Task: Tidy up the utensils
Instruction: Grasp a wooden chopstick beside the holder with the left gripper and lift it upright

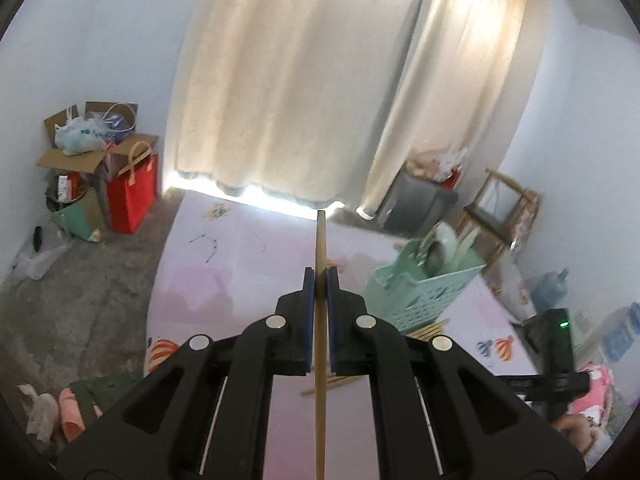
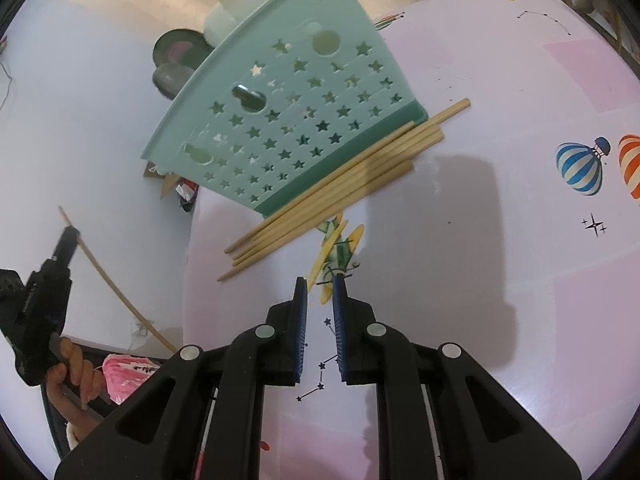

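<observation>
— Left gripper (image 1: 320,276)?
— Clenched on one chopstick (image 1: 321,320), frame centre.
— The right gripper (image 2: 320,280)?
— Nearly closed, a narrow gap, nothing in it. Loose chopsticks (image 2: 336,188) lie mid-frame against the basket (image 2: 280,120).

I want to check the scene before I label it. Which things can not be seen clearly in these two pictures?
- Basket contents: right wrist view, its wall hides them; left wrist view, blurred.
- Held chopstick: left wrist view, its near end is cut off by the bottom edge.
- Chopstick pile: left wrist view, the left gripper covers most.
</observation>
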A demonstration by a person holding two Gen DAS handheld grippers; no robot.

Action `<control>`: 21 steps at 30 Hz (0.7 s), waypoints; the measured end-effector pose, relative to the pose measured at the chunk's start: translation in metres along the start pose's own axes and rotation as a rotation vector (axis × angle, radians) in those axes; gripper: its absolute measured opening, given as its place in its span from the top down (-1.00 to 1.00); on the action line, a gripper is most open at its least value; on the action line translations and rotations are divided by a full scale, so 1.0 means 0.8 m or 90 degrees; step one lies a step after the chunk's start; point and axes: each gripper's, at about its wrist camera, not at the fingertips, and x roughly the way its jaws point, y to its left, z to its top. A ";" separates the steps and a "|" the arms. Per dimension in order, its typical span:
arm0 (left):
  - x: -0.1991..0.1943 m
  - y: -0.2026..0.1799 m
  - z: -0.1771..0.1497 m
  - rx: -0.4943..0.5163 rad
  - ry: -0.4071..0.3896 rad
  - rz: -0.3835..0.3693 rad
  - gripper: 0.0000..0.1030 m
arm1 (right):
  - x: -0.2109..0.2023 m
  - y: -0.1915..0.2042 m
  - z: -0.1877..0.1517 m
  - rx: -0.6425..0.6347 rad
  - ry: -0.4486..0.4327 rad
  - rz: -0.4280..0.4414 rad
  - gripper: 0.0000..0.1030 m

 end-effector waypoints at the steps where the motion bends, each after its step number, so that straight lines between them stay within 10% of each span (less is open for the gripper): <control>1: -0.004 0.000 0.002 -0.002 -0.010 -0.001 0.92 | 0.001 0.003 0.000 -0.006 0.000 -0.003 0.74; 21: -0.001 -0.079 0.000 0.176 -0.165 0.077 0.92 | 0.015 0.011 -0.004 -0.018 0.006 -0.016 0.63</control>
